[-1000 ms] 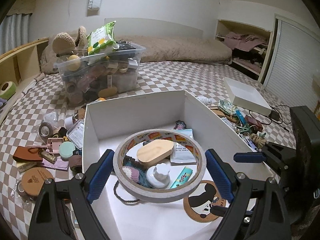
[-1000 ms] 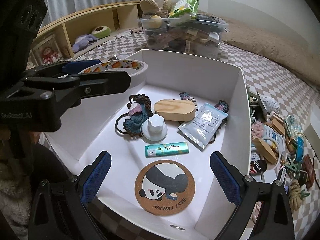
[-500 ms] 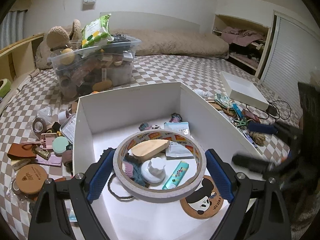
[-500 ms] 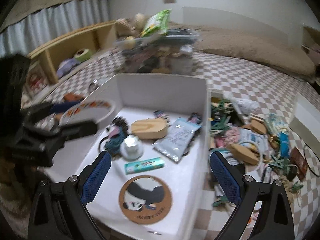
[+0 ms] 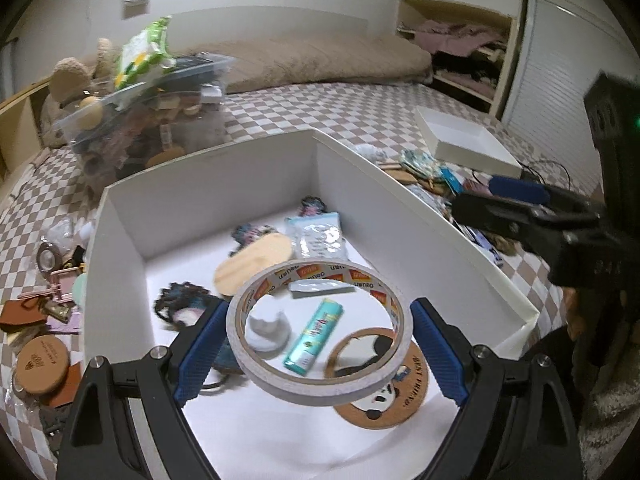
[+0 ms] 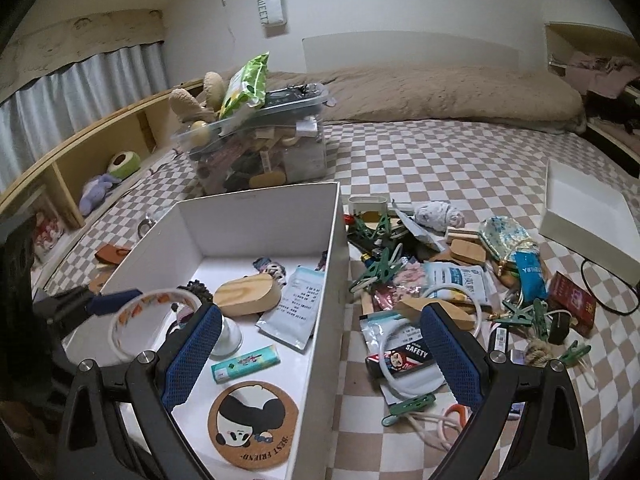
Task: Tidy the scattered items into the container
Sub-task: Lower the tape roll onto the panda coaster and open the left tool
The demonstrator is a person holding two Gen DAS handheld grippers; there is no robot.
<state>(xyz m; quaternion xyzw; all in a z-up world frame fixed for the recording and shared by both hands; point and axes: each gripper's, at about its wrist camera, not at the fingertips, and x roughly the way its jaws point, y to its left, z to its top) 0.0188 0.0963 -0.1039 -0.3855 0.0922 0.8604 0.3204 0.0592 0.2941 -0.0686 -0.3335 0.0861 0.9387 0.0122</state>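
The white box sits on the checkered bed, a stiff, light carton that already holds several things. Over its inside we carry the tape roll, a rigid, light ring; the left tool pinches it across its outer rim, which seems the surest hold, since the smooth sides could slip. The right tool stands spread and empty above the box's wall, beside the scattered clips and packets.
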